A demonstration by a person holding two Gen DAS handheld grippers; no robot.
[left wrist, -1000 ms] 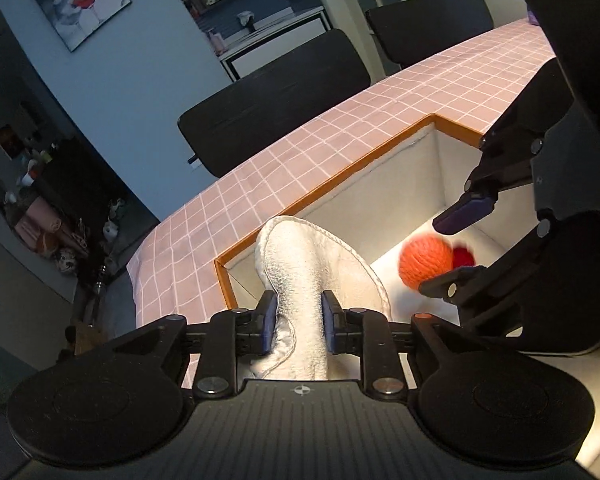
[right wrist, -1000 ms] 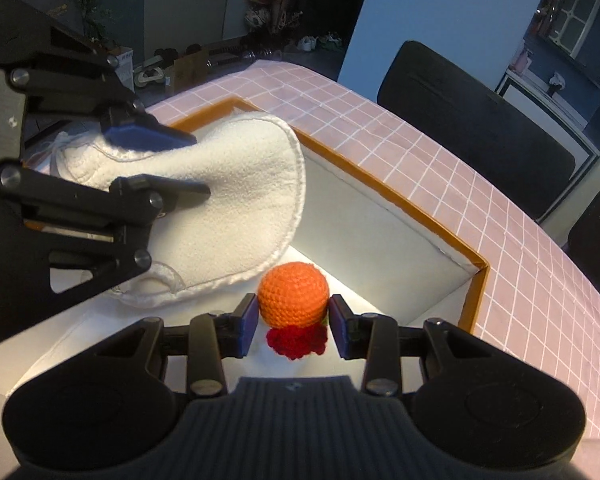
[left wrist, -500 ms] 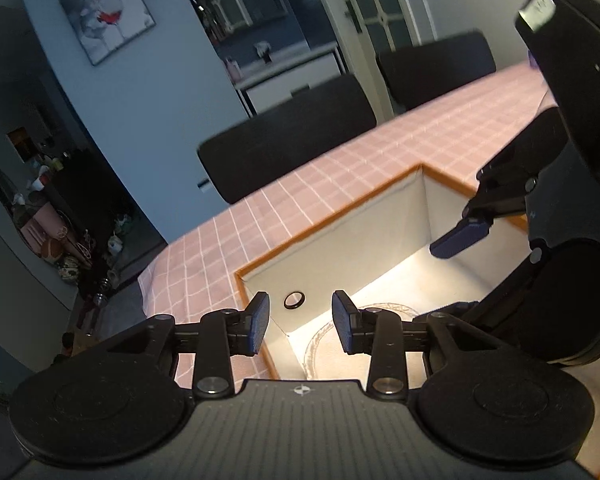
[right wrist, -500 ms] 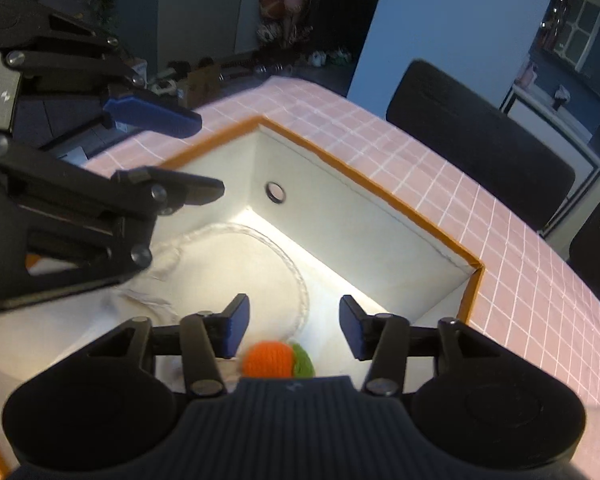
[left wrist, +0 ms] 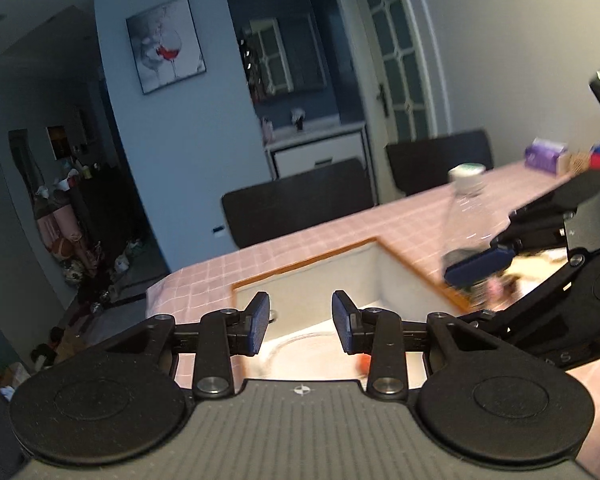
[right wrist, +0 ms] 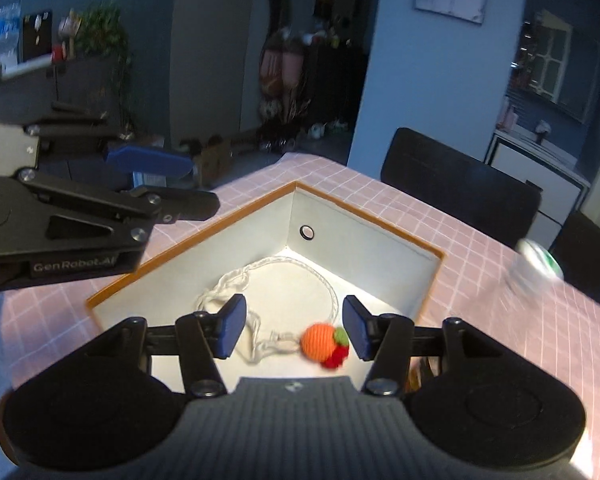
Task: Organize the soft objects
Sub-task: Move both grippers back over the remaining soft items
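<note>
The left gripper (left wrist: pixel 300 328) hangs above the near edge of the white, orange-rimmed fabric storage box (right wrist: pixel 364 240) sunk among the squares of the pink checked tablecloth (right wrist: pixel 480 272); its blue-padded jaws stand spread with nothing between them, having just been opening; beyond its tips only the pale inner wall of the box and a strip of the lit floor show. The right gripper (right wrist: pixel 294 332) is held over the same box, pointing down into it; its jaws have likewise just been opening and now stand wide apart, gripping nothing. Both soft objects lie on the bottom of the box: the white terry cloth with a corded edge (right wrist: pixel 284 288) lies flat across the floor, its looped border curling near the middle; the orange crocheted ball with a green leaf and red tuft (right wrist: pixel 322 342) rests on the cloth's near edge, seen between the right gripper's fingers but well below them and touching neither pad. In the left wrist view only a sliver of the ball's orange shows, beside the right-hand finger. A small round metal eyelet (right wrist: pixel 307 233) sits in the far wall of the box. A clear plastic bottle with a white cap (left wrist: pixel 466 216) stands on the tablecloth just beyond the box, blurred; black chairs (left wrist: pixel 300 200) line the far side of the table.
</note>
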